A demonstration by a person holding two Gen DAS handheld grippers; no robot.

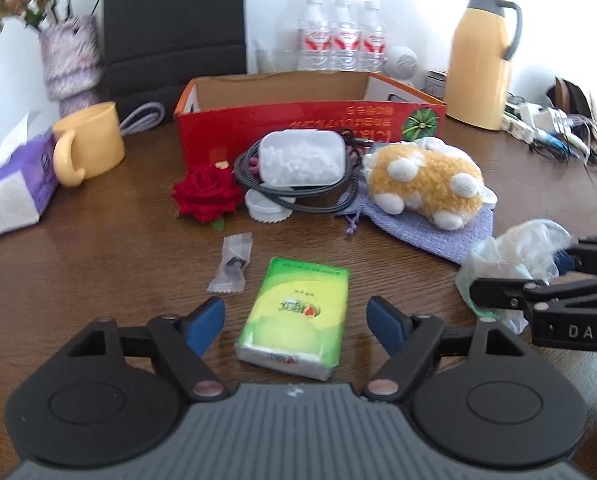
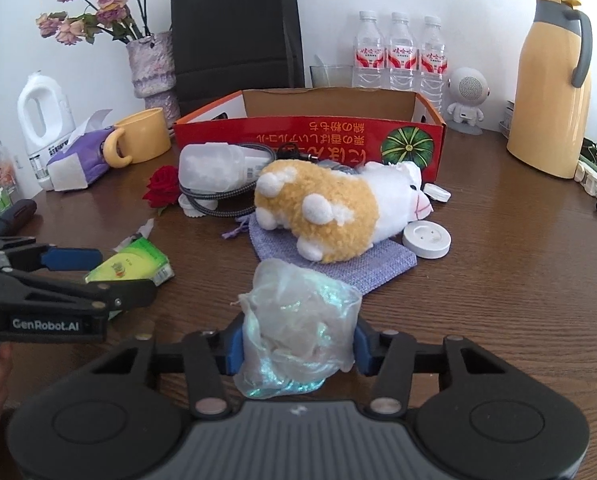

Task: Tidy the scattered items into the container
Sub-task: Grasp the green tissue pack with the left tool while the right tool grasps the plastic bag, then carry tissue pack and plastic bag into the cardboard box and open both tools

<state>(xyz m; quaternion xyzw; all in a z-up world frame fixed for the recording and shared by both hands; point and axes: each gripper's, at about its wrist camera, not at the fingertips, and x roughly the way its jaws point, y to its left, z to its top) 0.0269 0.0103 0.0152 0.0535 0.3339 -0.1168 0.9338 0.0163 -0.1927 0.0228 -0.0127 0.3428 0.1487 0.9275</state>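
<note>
Left wrist view: the left gripper (image 1: 296, 322) stands wide open astride the green tissue pack (image 1: 296, 320), its blue pads clear of both sides, the pack lying on the wooden table (image 1: 98, 240) near a small wrapped sachet (image 1: 231, 263) and well short of the red cardboard box (image 1: 310, 128). Right wrist view: the right gripper (image 2: 298, 346) is partly closed, its 2 pads pressing a crumpled clear plastic bag (image 2: 298, 332), in front of the plush toy (image 2: 322, 210) on a lilac pouch (image 2: 362, 266) before the box.
</note>
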